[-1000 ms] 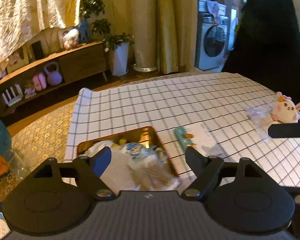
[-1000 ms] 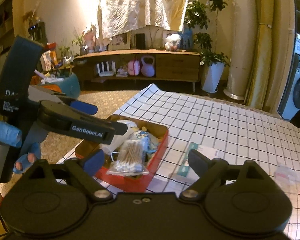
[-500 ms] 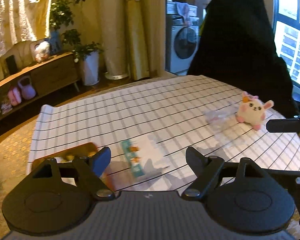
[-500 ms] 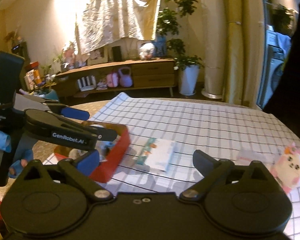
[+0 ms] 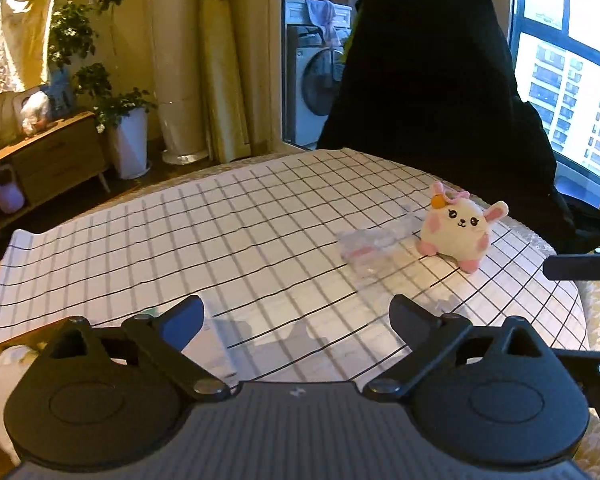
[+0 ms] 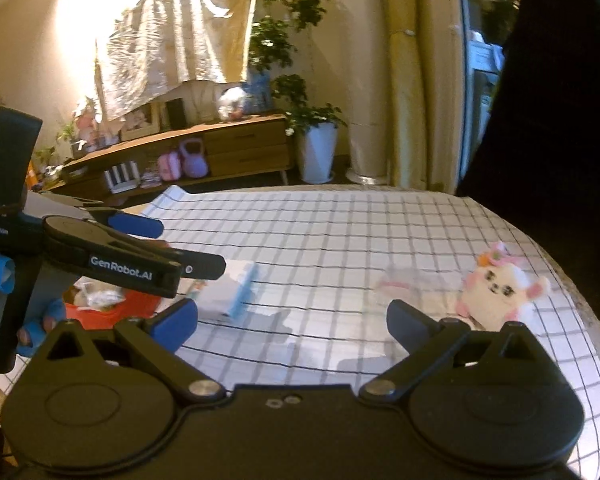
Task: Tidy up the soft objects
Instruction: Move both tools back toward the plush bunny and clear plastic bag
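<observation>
A white and pink plush bunny (image 5: 458, 229) sits on the checked tablecloth at the right side; it also shows in the right wrist view (image 6: 500, 288). A clear plastic packet (image 5: 366, 242) lies just left of it. A white and blue tissue pack (image 6: 232, 290) lies mid-table. An orange tray (image 6: 112, 306) with soft items stands at the left edge. My left gripper (image 5: 296, 314) is open and empty above the cloth. My right gripper (image 6: 292, 316) is open and empty, the bunny ahead to its right.
The checked tablecloth (image 5: 220, 224) covers a round table. A dark draped chair back (image 5: 432, 80) stands behind the bunny. A wooden sideboard (image 6: 228, 152) and a potted plant (image 6: 316, 136) stand far behind the table.
Both grippers have swung right, away from the orange tray toward the bunny. The tray has slid to the left edge of both views. Both stay open.
</observation>
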Tool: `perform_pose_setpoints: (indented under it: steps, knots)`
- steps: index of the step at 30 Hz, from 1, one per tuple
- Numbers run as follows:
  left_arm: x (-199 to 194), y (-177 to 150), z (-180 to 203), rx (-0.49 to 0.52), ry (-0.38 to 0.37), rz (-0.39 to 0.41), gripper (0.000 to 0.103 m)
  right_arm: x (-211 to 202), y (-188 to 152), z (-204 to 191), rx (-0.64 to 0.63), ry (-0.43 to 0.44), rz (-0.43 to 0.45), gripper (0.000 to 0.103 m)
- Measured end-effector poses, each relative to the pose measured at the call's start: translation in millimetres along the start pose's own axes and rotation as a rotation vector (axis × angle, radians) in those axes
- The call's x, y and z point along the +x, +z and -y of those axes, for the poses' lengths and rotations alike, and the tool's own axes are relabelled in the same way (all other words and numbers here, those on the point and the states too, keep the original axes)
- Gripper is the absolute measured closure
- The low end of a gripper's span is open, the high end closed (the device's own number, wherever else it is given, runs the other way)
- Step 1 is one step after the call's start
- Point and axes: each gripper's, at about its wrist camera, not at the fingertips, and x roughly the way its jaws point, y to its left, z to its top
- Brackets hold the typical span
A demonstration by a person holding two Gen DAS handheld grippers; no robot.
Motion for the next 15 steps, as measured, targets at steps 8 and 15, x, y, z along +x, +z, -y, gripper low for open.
perform_pose_setpoints:
  steps: [8, 15]
  knots:
    - [48, 25, 24, -0.019, -0.062, -0.026, 0.003, 7, -21, 42, 0.008, -0.078, -0.029, 0.002]
    - [93, 46, 33, -0.057, -0.086, -0.029, 0.003, 34, -26, 60, 0.002, -0.1, -0.061, 0.002]
